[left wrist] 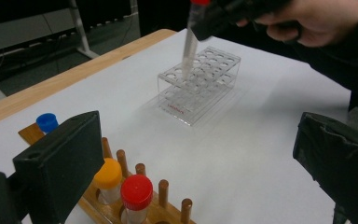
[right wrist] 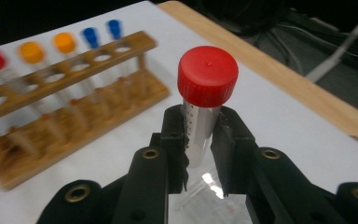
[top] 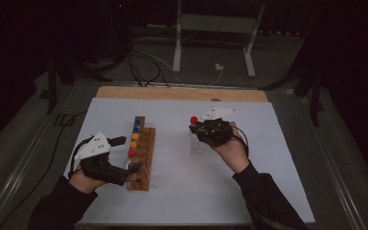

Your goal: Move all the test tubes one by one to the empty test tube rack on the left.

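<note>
My right gripper (right wrist: 200,135) is shut on a clear tube with a red cap (right wrist: 207,77), held upright by the wall just below the cap. In the left gripper view that tube (left wrist: 189,46) hangs over the far left corner of a clear plastic rack (left wrist: 198,84), its tip level with the top plate. From above, the right gripper (top: 196,127) is right of centre over the clear rack (top: 199,146). My left gripper (top: 127,154) stands open around the near end of a wooden rack (top: 141,153) that holds red (left wrist: 136,191), orange (left wrist: 107,173) and blue (left wrist: 47,122) capped tubes.
The white table top (top: 249,182) lies bare between the two racks and towards the front edge. A wooden strip (top: 182,93) runs along its far edge. Beyond it stand a metal frame (top: 213,28) and cables on the floor.
</note>
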Available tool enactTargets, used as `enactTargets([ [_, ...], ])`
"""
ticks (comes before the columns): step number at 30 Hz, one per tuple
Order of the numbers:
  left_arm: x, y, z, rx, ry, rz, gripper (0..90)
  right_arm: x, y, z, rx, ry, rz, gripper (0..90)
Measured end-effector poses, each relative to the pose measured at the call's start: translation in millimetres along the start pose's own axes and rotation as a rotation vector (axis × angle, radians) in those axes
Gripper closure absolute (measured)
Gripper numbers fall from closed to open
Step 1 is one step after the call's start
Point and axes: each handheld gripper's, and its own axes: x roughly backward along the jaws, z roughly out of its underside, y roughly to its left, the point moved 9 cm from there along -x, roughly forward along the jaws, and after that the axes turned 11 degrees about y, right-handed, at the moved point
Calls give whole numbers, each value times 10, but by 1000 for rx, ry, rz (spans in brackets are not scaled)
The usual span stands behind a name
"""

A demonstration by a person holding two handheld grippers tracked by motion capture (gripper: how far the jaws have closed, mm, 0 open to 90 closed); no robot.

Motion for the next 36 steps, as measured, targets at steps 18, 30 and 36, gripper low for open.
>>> enactTargets([
  [18,-233,-242,-69,-23,34,82,27,32,556,306,89,32,-124,746],
  [30,-369,-410,-235,-64,33,116,50,20,830,405,116,31,-183,746],
  [36,-471,-478,-289,-74,26,127,128,-2,939,466,137,45,-201,746],
])
